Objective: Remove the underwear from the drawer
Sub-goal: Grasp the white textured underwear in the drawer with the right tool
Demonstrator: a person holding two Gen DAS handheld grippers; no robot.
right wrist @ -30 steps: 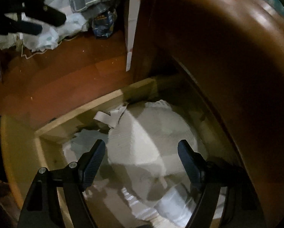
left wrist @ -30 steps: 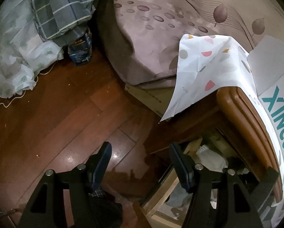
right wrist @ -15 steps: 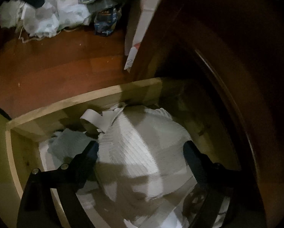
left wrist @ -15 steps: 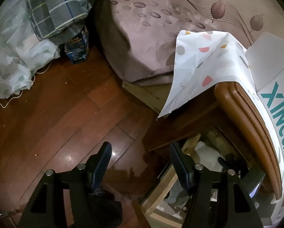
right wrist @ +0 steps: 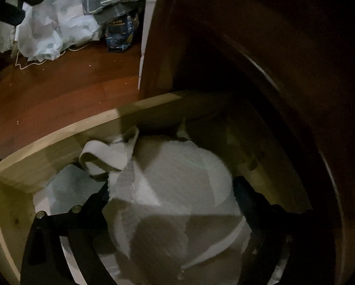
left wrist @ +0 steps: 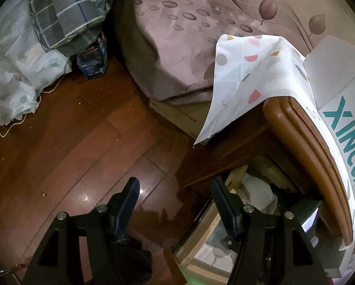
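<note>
Right tongs [right wrist: 170,190] point steeply down into the open drawer [right wrist: 58,142], their two dark fingers [right wrist: 99,197] straddling a mound of white ribbed underwear [right wrist: 177,178]; the jaws are opening, the garment between them, and whether the pads touch the fabric cannot be told in the dim light. A pale waistband [right wrist: 99,156] loops up at the mound's far left edge, and a greyish folded piece [right wrist: 70,182] lies beside it against the drawer's wooden wall.

Left tongs [left wrist: 175,204] hang tilted downward over the wooden floor [left wrist: 70,142] just beside the drawer's corner, jaws spread about halfway with nothing between them.

Beyond, one patterned white cloth [left wrist: 248,76] drapes over the nightstand [left wrist: 296,128], which carries one white box [left wrist: 343,123] with teal lettering. One bed [left wrist: 189,35], one blue packet [left wrist: 92,59], one plaid cloth [left wrist: 65,11] and one pale curtain heap [left wrist: 16,71] fill the background.
</note>
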